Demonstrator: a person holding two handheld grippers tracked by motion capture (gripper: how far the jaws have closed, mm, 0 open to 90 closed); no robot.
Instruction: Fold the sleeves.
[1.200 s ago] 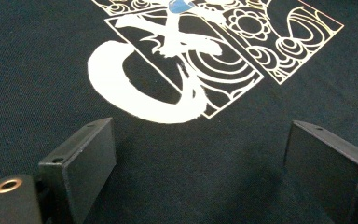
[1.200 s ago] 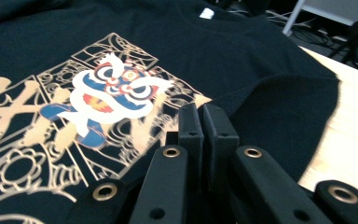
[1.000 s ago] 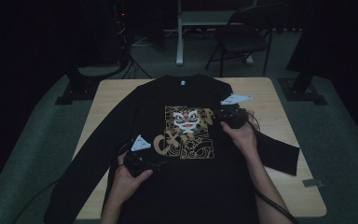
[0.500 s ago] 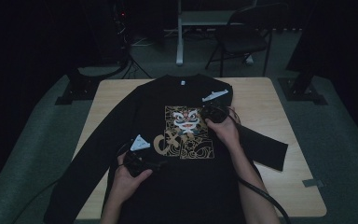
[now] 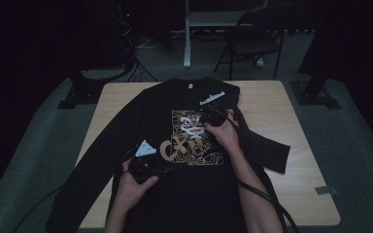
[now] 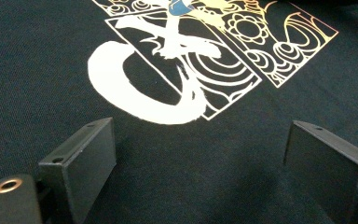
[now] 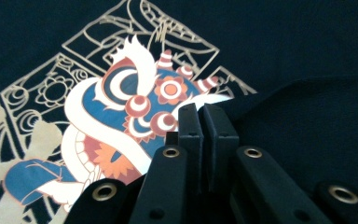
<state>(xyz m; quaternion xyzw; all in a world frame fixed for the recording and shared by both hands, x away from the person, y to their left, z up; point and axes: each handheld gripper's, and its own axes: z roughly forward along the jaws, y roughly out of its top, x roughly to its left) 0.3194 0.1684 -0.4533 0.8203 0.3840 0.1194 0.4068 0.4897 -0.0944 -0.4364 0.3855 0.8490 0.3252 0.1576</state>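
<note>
Right hand-held gripper (image 7: 203, 122) pinches the folded sleeve edge (image 7: 279, 91) over the sweatshirt (image 5: 141, 116); left hand-held gripper (image 6: 200, 154) gapes wide.

No word, number or brand can be read. The black long-sleeved shirt (image 5: 175, 145) carries a chest print (image 6: 182, 60) of a lion-dance face over large brush strokes that look like lettering, but they cannot be made out. The small neck label (image 5: 190, 86) is too small to read.

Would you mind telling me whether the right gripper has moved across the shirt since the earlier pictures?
Yes. In the high view the right gripper has travelled leftward, from the shirt's right edge onto its printed graphic, dragging a fold of fabric along.
</note>
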